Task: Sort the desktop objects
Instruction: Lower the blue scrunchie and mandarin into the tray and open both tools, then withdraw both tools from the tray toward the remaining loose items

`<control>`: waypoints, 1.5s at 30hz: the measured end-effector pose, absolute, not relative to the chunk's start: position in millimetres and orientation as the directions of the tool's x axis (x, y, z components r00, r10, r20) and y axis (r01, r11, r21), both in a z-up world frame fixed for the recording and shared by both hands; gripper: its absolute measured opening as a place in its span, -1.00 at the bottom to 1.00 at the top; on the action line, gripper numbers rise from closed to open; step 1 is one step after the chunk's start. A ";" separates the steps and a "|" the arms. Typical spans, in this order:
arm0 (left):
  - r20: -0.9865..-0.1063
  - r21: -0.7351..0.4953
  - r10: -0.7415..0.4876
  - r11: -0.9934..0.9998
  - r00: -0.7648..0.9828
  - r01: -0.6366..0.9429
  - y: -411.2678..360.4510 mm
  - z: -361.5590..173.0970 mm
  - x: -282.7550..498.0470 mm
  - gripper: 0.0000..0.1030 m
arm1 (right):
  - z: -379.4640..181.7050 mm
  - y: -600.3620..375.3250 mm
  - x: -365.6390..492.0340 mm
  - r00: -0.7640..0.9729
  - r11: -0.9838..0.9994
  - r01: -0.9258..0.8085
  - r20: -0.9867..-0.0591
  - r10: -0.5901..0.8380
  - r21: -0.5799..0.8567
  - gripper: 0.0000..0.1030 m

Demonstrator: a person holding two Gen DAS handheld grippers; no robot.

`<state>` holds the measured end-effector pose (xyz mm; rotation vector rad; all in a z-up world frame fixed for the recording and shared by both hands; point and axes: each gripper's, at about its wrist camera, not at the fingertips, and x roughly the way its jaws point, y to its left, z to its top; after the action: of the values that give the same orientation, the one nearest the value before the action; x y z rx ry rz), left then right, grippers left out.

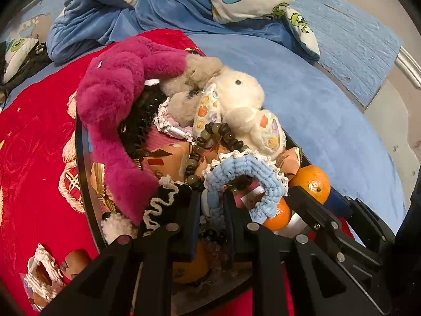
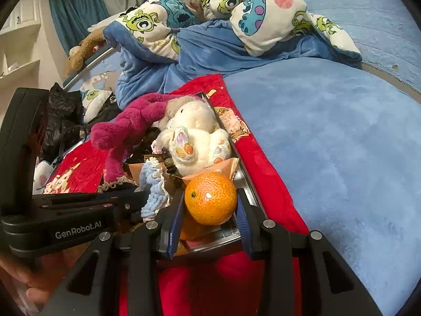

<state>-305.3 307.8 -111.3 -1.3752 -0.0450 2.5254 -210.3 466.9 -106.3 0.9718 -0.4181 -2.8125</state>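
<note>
A metal tray on a red blanket is piled with a magenta plush toy, a white plush rabbit, a string of dark beads and a black lace-edged scrunchie. My left gripper is shut on a strand of a light blue crocheted scrunchie, just above the pile. My right gripper is shut on an orange over the tray's near right corner. A second orange lies under the scrunchie. In the right wrist view the left gripper and the blue scrunchie sit to the left.
The red blanket lies on a blue bed cover. A monster-print duvet is heaped at the back, with a black bag at the left. A white lace scrunchie lies on the blanket, left of the tray.
</note>
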 end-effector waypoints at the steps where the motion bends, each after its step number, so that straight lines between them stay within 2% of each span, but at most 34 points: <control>1: -0.822 -0.147 0.243 -0.964 -0.515 -0.220 307.7 -110.9 -305.1 -0.64 | -106.5 467.2 -210.3 -0.785 -0.952 0.038 -0.581 -0.217 0.304 -0.30; 8: -0.824 -0.135 0.235 -0.965 -0.515 -0.223 311.2 -109.5 -305.8 -0.64 | -112.4 471.3 -212.0 -0.794 -0.942 0.050 -0.559 -0.239 0.332 -0.30; 22: -0.817 -0.134 0.222 -0.971 -0.532 -0.199 316.3 -109.1 -304.3 -0.62 | -112.8 467.5 -204.7 -0.821 -0.952 0.052 -0.530 -0.213 0.301 -0.31; 23: -0.818 -0.127 0.212 -0.973 -0.534 -0.192 316.1 -110.0 -303.5 -0.47 | -112.5 467.4 -202.8 -0.826 -0.951 0.061 -0.520 -0.219 0.304 -0.28; 24: -0.819 -0.118 0.202 -0.975 -0.538 -0.187 315.8 -110.6 -302.2 -0.19 | -111.8 469.4 -199.5 -0.832 -0.944 0.078 -0.500 -0.238 0.320 -0.23; 26: -0.815 -0.113 0.194 -0.977 -0.546 -0.178 314.0 -111.4 -300.6 0.11 | -112.2 474.2 -195.3 -0.837 -0.921 0.122 -0.461 -0.296 0.371 -0.06; 31: -0.804 -0.149 0.222 -0.973 -0.551 -0.175 305.3 -109.4 -298.8 0.43 | -109.8 478.8 -184.5 -0.867 -0.913 0.110 -0.411 -0.281 0.392 0.26; 37: -0.795 -0.138 0.231 -0.969 -0.561 -0.204 307.9 -102.8 -294.5 0.83 | -112.2 493.4 -175.7 -0.880 -0.870 0.125 -0.351 -0.319 0.476 0.26; 38: -0.793 -0.138 0.234 -0.968 -0.562 -0.208 308.3 -101.8 -293.2 0.96 | -111.8 494.3 -174.3 -0.883 -0.870 0.121 -0.347 -0.314 0.478 0.26; 40: -0.788 -0.131 0.230 -0.969 -0.571 -0.210 308.4 -98.8 -290.4 1.00 | -110.5 499.0 -169.9 -0.901 -0.888 0.022 -0.376 -0.218 0.460 0.80; 41: -0.788 -0.122 0.223 -0.970 -0.574 -0.210 309.4 -98.0 -289.3 1.00 | -113.1 507.8 -164.4 -0.909 -0.869 -0.004 -0.364 -0.203 0.495 1.00; 43: -0.791 -0.102 0.213 -0.970 -0.574 -0.220 313.6 -97.1 -288.8 1.00 | -116.3 518.8 -158.3 -0.916 -0.826 0.020 -0.321 -0.241 0.564 1.00; 45: -0.789 -0.092 0.208 -0.970 -0.578 -0.224 315.0 -96.9 -286.6 1.00 | -118.4 525.0 -153.7 -0.923 -0.814 -0.016 -0.323 -0.211 0.580 1.00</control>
<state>-286.6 315.0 -96.9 -1.2939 0.0259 2.5932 -153.7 525.0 -118.4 0.5766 -0.9132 -2.8387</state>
